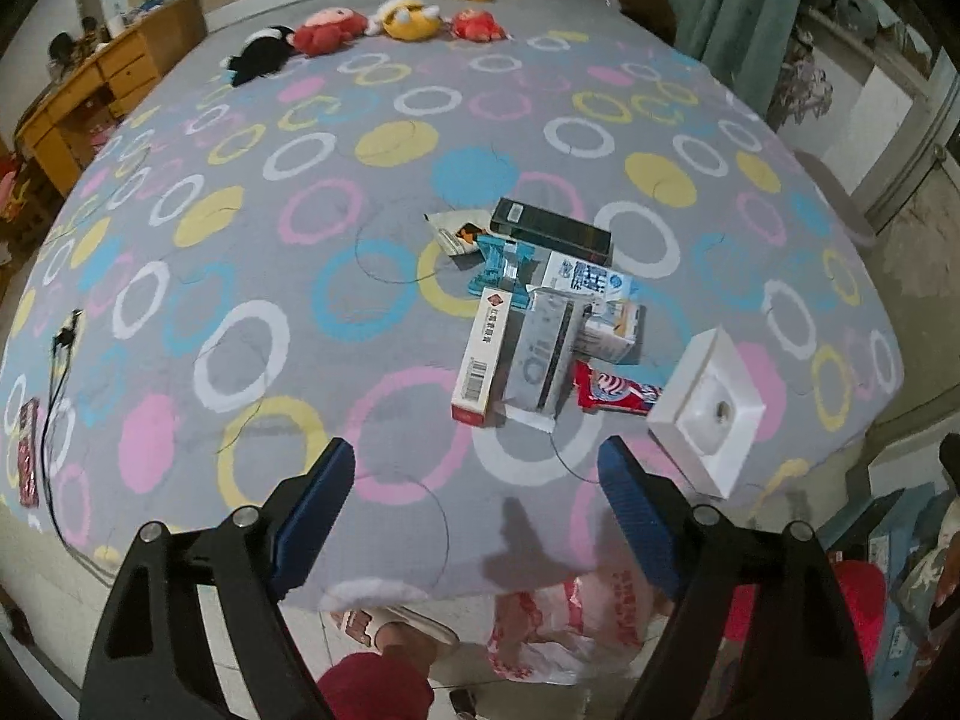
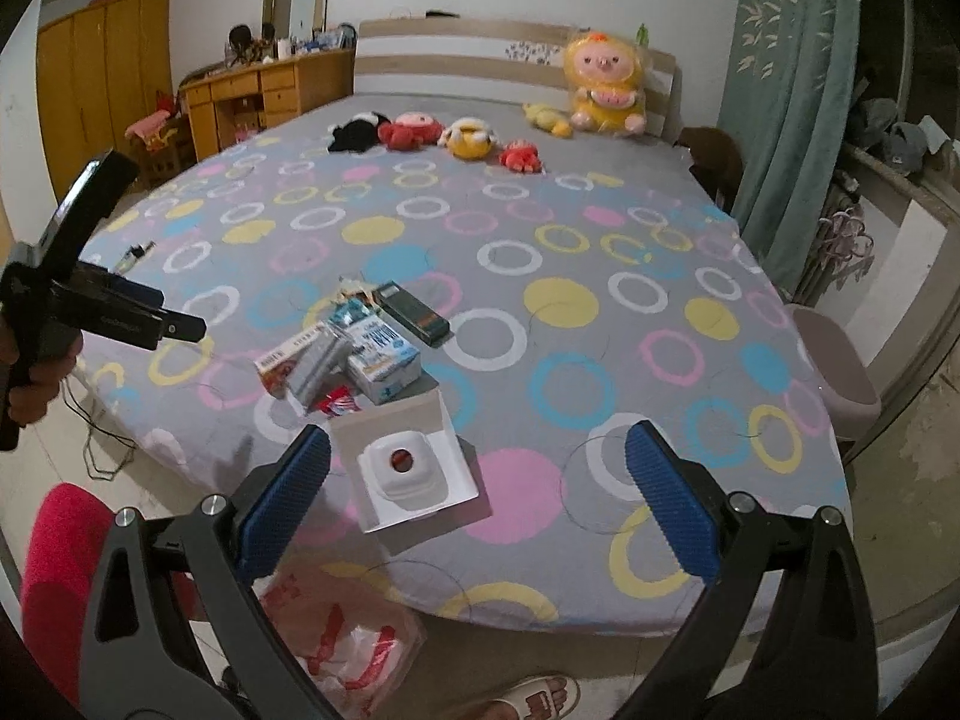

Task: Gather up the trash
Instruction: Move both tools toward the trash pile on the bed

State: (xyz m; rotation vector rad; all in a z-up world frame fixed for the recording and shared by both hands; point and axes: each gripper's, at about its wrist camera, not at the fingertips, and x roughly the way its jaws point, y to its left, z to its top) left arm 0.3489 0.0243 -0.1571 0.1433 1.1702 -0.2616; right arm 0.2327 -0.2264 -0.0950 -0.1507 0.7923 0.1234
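A pile of trash lies on the bed: a red-and-white carton [image 1: 480,360], a grey box [image 1: 543,354], a milk carton [image 1: 591,285], a black box [image 1: 552,231], a red wrapper [image 1: 615,393] and a blue wrapper [image 1: 501,267]. A white open box [image 1: 708,411] lies to the right of the pile; it also shows in the right wrist view [image 2: 408,468]. A red-printed plastic bag [image 1: 570,624] lies on the floor at the bed's foot [image 2: 342,636]. My left gripper [image 1: 477,480] is open and empty, short of the pile. My right gripper [image 2: 477,474] is open and empty, over the white box.
The bed [image 2: 600,360] has a grey sheet with coloured rings. Plush toys [image 2: 432,135] line its far end. A cable [image 1: 57,360] lies at the left edge. A wooden desk [image 2: 264,90] stands at the back left, a stool [image 2: 834,372] on the right. My slippered foot [image 1: 390,627] is below.
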